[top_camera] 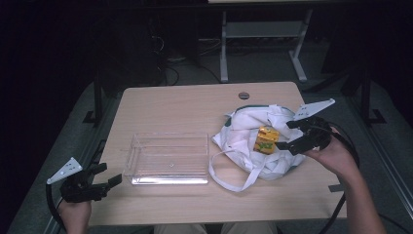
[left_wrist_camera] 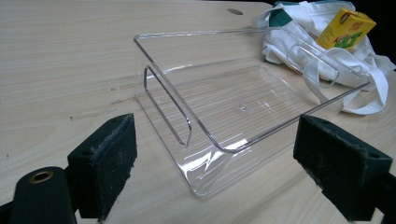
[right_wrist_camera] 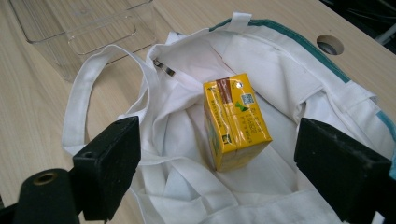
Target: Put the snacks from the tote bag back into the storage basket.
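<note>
Small yellow glossy drink carton (right_wrist_camera: 236,122) lying tilted on a crumpled white cloth tote bag (right_wrist_camera: 280,70), right side of the pale wooden counter (top_camera: 170,105). Right gripper (top_camera: 298,135) just beside it, jaws wide, holding nothing. Probably light, stiff-edged, slightly slippery; best pinched across its flat sides. Clear rigid plastic bin (left_wrist_camera: 233,102) left of the bag, seemingly empty. Left gripper (top_camera: 104,181) near the bin, jaws wide.

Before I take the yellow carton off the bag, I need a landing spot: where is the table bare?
Bare wood runs along the far edge behind the clear tray, and the tray holds nothing. It is crowded right of it: white bag, straps, yellow carton, right hand-held gripper.
</note>
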The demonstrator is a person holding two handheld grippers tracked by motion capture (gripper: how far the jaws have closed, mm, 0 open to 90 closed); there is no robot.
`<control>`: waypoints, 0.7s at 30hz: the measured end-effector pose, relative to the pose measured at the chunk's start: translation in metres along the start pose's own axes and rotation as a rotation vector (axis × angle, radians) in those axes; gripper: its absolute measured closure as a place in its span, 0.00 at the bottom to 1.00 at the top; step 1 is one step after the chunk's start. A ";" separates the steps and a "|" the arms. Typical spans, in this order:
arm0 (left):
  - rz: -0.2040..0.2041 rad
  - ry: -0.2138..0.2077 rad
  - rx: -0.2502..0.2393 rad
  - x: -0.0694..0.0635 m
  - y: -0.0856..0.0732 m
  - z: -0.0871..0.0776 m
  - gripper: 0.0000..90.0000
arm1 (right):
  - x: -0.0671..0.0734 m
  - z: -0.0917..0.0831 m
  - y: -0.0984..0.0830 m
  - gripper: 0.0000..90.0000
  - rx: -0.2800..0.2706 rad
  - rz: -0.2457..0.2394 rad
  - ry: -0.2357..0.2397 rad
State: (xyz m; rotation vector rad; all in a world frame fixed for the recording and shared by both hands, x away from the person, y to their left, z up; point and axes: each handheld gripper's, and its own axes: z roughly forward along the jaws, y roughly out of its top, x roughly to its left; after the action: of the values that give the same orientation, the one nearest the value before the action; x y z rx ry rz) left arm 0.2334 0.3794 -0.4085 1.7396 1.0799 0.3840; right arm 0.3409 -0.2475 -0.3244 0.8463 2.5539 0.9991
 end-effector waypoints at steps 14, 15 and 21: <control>-0.001 0.000 -0.002 0.000 0.000 0.000 0.14 | -0.007 0.011 0.017 0.16 0.050 -0.025 0.023; -0.001 0.000 -0.003 0.000 0.000 0.000 0.14 | -0.007 0.011 0.017 0.16 0.050 -0.025 0.023; -0.006 0.000 -0.009 0.000 0.000 0.000 0.14 | -0.012 0.021 0.026 0.16 0.083 -0.047 0.032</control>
State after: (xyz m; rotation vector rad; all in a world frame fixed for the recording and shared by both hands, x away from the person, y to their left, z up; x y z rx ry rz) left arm 0.2335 0.3797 -0.4084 1.7281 1.0817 0.3839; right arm 0.3703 -0.2286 -0.3211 0.7934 2.6460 0.9050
